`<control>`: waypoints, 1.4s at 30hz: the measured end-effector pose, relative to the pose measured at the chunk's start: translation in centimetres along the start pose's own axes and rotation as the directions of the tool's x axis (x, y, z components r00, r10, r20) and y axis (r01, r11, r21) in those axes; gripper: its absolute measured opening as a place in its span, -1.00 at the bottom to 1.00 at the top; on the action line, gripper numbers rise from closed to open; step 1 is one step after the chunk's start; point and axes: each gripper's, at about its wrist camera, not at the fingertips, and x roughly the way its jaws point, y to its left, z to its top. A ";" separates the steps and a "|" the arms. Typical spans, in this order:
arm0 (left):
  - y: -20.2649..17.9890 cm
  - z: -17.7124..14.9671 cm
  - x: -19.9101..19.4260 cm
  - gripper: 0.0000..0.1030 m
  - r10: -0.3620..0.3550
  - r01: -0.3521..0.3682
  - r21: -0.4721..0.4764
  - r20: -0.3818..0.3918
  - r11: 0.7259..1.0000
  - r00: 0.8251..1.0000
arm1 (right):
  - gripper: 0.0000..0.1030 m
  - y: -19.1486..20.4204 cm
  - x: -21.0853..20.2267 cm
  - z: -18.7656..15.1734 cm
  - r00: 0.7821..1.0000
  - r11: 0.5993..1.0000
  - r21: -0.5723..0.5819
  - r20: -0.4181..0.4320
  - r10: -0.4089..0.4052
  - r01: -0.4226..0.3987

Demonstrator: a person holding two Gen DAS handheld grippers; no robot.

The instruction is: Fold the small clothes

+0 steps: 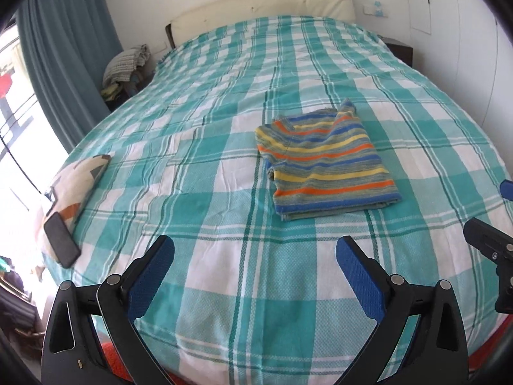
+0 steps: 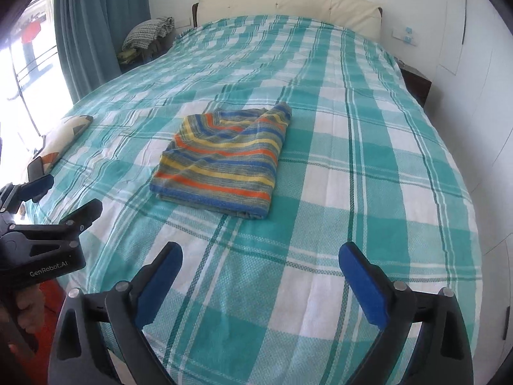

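Lying folded into a compact rectangle, the striped shirt (image 1: 323, 163) rests on the checked bedspread (image 1: 224, 192) toward the foot edge of the bed, roughly midway between its side edges. The fold looks finished or nearly so; one corner at the far end (image 2: 280, 110) stands up slightly. Its long axis runs from the foot edge toward the cream headboard (image 2: 288, 8), with the stripes across it and the blue hem at the near end.

The left gripper (image 1: 255, 252) hovers over the foot edge, spread wide and holding nothing. The right gripper (image 2: 260, 258) hangs likewise, wide apart and empty. Both are well apart from the shirt.

A next move would probably be pressing that raised corner flat, or setting the shirt aside. A phone (image 1: 61, 240) lies on a patterned pillow (image 1: 80, 176) at the left edge.
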 end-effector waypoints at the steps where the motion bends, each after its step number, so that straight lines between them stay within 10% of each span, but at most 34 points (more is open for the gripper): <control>1: 0.1 -0.2 -0.8 0.97 -0.010 0.010 -0.004 -0.009 1.000 1.000 | 0.94 0.2 -1.0 -0.1 1.000 1.000 0.001 0.009 0.003 -0.003; 23: 4.2 -5.5 -12.6 0.97 -0.028 0.014 -0.146 -0.098 0.989 0.995 | 0.94 3.6 -14.3 -3.5 0.999 0.999 -0.016 0.033 -0.044 0.044; 42: 3.3 -7.3 -20.0 0.97 -0.047 0.045 -0.095 -0.028 0.994 0.998 | 0.94 4.1 -23.9 -7.5 0.987 0.992 0.024 0.103 -0.125 0.123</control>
